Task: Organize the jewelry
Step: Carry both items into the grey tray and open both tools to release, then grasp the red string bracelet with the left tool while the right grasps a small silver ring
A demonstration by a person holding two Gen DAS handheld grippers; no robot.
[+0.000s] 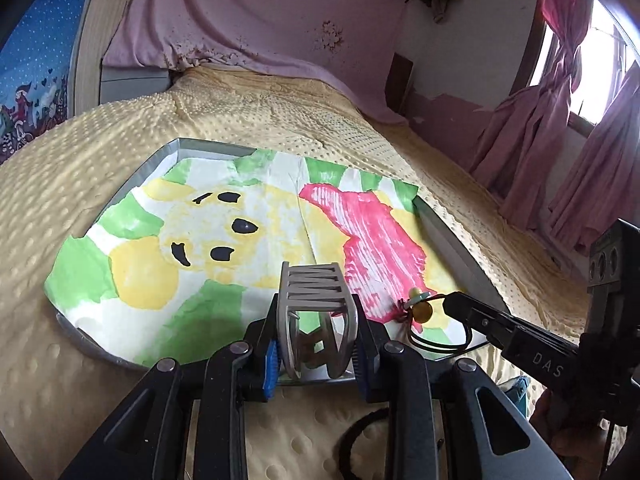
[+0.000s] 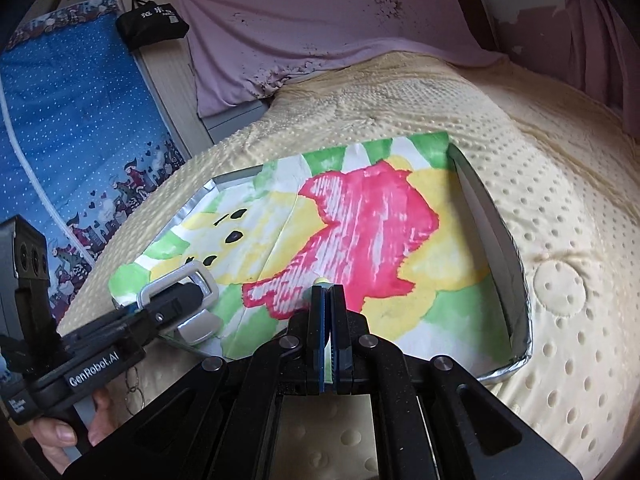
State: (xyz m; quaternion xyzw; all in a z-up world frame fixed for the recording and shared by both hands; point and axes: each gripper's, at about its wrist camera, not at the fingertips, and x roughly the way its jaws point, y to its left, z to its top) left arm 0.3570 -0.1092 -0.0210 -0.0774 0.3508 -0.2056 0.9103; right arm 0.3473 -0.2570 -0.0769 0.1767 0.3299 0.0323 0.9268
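A grey claw hair clip (image 1: 316,300) is pinched between the blue pads of my left gripper (image 1: 316,354), over the near edge of the foil-rimmed tray (image 1: 452,240). The same clip (image 2: 192,292) shows at the left of the right wrist view. My right gripper (image 1: 450,300) comes in from the right, shut on a dark cord pendant (image 1: 420,308) with a yellow bead and a pale disc; its cord loop (image 1: 440,340) trails onto the tray's painted paper. In its own view the right gripper (image 2: 328,300) is shut, with only a bead (image 2: 322,281) showing at its tips.
The tray (image 2: 520,280) lies on a yellow dotted blanket (image 2: 560,200) and is lined with a painted sheet (image 2: 360,220). A dark ring (image 1: 352,440) and a small chain of rings (image 2: 134,384) lie on the blanket near me. A hand (image 2: 60,436) holds the left gripper.
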